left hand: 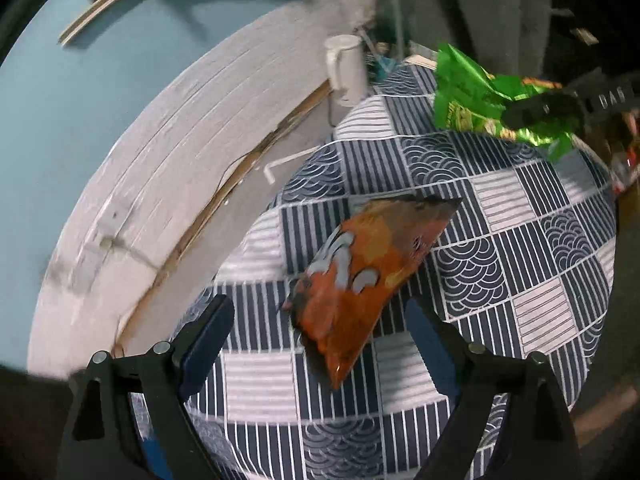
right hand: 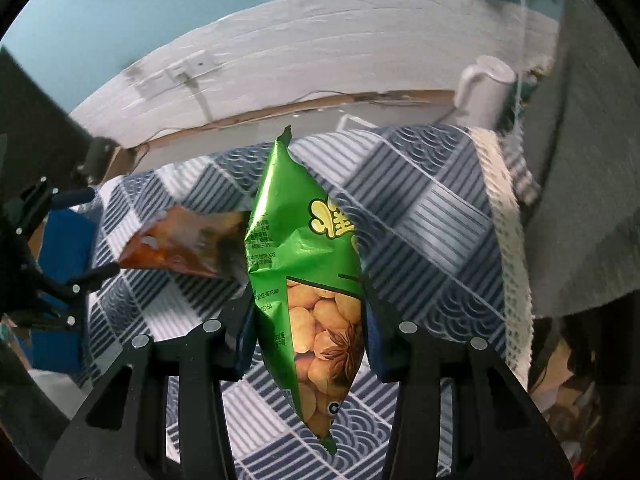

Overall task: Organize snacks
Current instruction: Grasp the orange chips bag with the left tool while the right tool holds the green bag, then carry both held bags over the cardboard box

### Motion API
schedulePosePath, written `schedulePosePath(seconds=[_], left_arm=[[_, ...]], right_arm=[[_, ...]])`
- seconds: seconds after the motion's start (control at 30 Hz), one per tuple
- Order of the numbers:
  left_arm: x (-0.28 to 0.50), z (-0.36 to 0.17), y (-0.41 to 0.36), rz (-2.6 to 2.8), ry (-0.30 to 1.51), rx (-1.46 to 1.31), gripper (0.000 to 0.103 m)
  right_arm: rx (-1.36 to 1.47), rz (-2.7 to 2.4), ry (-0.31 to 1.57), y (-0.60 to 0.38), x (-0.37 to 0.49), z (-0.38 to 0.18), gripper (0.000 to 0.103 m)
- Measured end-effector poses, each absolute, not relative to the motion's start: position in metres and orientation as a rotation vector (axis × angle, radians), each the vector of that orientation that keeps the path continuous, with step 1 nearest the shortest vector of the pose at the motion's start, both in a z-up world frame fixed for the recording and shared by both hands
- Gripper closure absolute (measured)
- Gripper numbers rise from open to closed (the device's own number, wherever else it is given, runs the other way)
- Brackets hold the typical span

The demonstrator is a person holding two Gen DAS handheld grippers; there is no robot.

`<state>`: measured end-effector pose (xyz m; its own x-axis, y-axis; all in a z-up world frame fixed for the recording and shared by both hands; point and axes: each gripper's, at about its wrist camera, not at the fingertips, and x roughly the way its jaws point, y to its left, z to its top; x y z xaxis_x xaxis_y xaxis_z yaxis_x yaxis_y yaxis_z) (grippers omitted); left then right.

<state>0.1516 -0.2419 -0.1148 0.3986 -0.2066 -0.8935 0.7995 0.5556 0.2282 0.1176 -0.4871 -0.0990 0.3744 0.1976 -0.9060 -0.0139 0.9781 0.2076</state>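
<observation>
The right gripper (right hand: 306, 328) has its jaws clamped on the green snack bag (right hand: 304, 248), which hangs clear above the checked tabletop (right hand: 420, 216). Carry it level without squeezing harder. The left gripper (left hand: 320, 344) holds its jaws wide apart around the orange snack bag (left hand: 360, 276) lying between them; lower squarely before closing.

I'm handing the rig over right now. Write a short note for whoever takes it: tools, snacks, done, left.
Right tool: shut on the shiny green foil snack bag, held off the table.
Left tool: open, empty, above the orange foil snack bag.
Orange bag lies flat on the blue-and-white patterned tablecloth.
Done: green bag picked up.
Left: place it, then handle the orange bag.
</observation>
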Motion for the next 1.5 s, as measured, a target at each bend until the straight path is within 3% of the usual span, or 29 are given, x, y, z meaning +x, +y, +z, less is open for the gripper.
schedulePosePath(seconds=[0.5, 0.63, 0.67, 0.8, 0.97, 1.5], left_arm=[[0.176, -0.184, -0.294, -0.77, 1.068, 0.925, 0.014], [0.188, -0.192, -0.291, -0.75, 1.124, 0.856, 0.018], [0.19, -0.192, -0.289, -0.754, 1.135, 0.829, 0.026], [0.192, -0.187, -0.282, -0.737, 1.14, 0.756, 0.039], [0.189, -0.182, -0.268, -0.675, 1.159, 0.694, 0.046], [0.145, -0.137, -0.208, -0.565, 1.161, 0.496, 0.048]], right_arm=[[0.227, 0.129, 1.18, -0.507, 0.127, -0.107, 0.059], [0.219, 0.136, 1.19, -0.505, 0.129, -0.112, 0.059], [0.215, 0.136, 1.194, -0.504, 0.129, -0.113, 0.059], [0.2, 0.131, 1.208, -0.503, 0.13, -0.117, 0.059], [0.193, 0.134, 1.213, -0.496, 0.131, -0.118, 0.059], [0.135, 0.203, 1.175, -0.455, 0.123, -0.092, 0.059]])
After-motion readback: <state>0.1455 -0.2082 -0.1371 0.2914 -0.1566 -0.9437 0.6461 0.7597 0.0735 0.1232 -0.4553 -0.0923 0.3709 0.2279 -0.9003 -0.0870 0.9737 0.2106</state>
